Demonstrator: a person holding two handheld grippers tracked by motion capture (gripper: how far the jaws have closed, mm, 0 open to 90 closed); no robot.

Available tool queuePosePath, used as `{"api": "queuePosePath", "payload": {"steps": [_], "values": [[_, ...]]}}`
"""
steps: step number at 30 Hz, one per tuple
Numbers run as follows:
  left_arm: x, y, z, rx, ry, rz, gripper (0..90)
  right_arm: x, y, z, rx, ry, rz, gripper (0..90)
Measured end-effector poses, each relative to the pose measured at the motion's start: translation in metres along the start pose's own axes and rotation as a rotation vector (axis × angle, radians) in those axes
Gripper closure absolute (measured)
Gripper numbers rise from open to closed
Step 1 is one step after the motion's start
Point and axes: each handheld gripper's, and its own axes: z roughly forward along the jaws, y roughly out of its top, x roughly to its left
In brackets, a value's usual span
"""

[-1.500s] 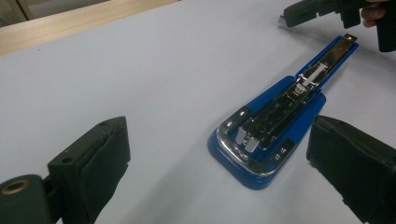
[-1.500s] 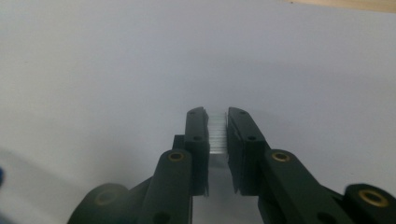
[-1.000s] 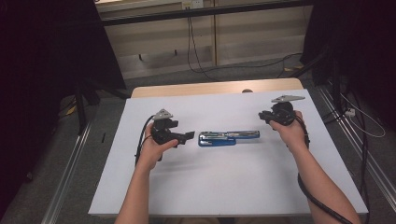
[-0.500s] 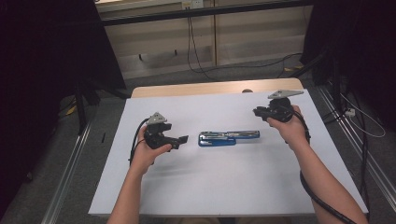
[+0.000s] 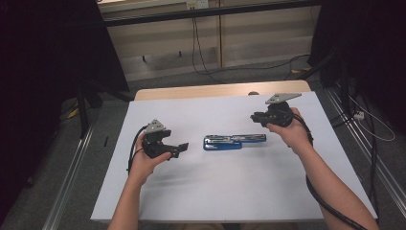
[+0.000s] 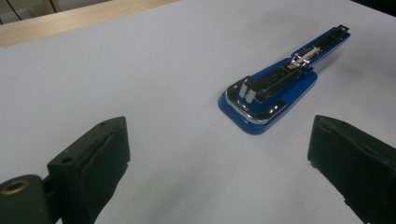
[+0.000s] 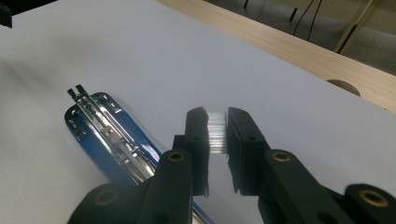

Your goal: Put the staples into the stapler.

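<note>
A blue stapler lies swung open flat in the middle of the white sheet, its metal staple channel facing up. To its left, my left gripper is held just above the sheet and points at the stapler. In the left gripper view its jaws stand wide apart with nothing between them. My right gripper hovers off the stapler's right end. It is shut on a short silvery strip of staples, pinched between the pads.
The white sheet covers most of the wooden table, whose bare far edge has a round hole. Metal rails run along both sides of the table, and cables lie on the floor behind it.
My left gripper has drawn back to the left, away from the stapler. The right gripper has shifted a little left and up with the staple strip still in it.
</note>
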Motion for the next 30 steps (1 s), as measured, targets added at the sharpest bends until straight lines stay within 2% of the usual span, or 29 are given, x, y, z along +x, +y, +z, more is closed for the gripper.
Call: {"api": "queuePosePath", "payload": {"steps": [9,12,15,17,21,25,30], "values": [[0.000,-0.009,-0.006,0.024,0.027,-0.003,5.8,0.010,0.007,0.008,0.010,0.073,-0.049,79.4],[0.001,-0.012,-0.010,0.021,0.036,0.005,5.8,0.014,0.010,0.010,0.010,0.091,-0.064,79.4],[0.002,-0.014,-0.015,0.010,0.046,-0.013,5.8,0.018,0.013,0.012,0.004,0.109,-0.075,79.4],[0.004,-0.015,-0.017,0.015,0.054,-0.009,5.8,0.019,0.015,0.014,0.001,0.119,-0.081,79.4],[0.003,-0.017,-0.019,0.010,0.052,-0.010,5.7,0.023,0.017,0.019,0.006,0.140,-0.100,79.4],[0.003,-0.020,-0.021,0.019,0.055,0.009,5.0,0.026,0.017,0.024,0.005,0.159,-0.107,79.4],[0.003,-0.025,-0.026,0.022,0.057,-0.001,4.7,0.028,0.015,0.028,0.008,0.179,-0.114,79.4]]}}
